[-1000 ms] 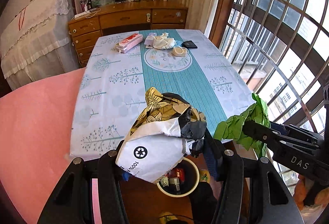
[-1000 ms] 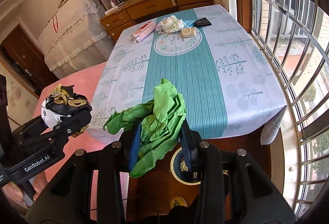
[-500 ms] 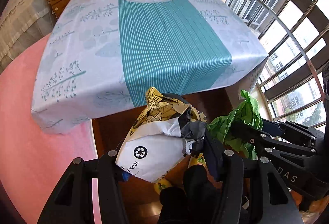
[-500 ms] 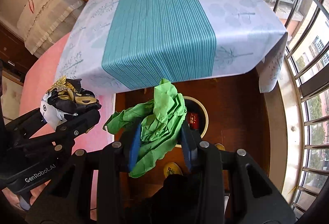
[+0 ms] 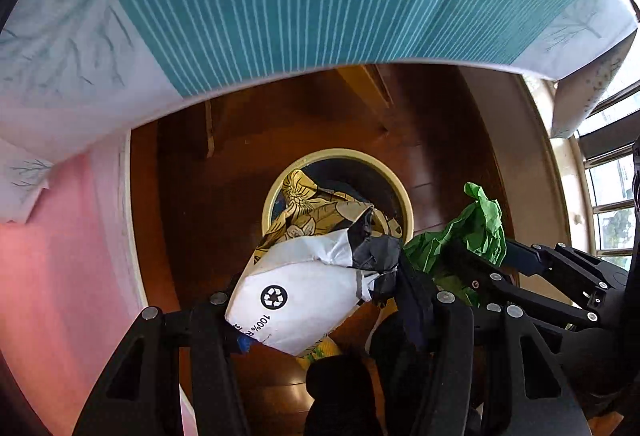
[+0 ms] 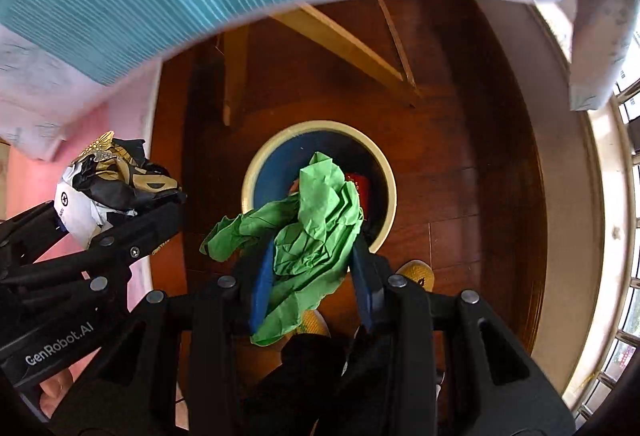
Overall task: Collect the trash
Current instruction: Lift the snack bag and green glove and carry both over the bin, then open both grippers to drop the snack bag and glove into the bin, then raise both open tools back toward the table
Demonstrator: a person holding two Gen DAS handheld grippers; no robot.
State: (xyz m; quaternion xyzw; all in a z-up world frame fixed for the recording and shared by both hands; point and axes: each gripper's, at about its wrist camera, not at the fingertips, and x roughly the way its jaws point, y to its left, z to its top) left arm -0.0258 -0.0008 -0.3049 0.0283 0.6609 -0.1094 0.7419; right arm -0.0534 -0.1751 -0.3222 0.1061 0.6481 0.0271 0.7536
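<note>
The left gripper (image 5: 320,300) clamps a crumpled white-and-gold mailer bag (image 5: 308,292); the right gripper (image 6: 314,272) clamps crumpled green paper (image 6: 312,236). Both hang above the round wastebasket (image 6: 256,172).

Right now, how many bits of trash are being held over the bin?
2. A crumpled wrapper in the left gripper, and a green paper in the right gripper. More trash lies inside the bin, partly hidden.

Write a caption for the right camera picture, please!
Right gripper holds crumpled green paper above the bin.
</note>
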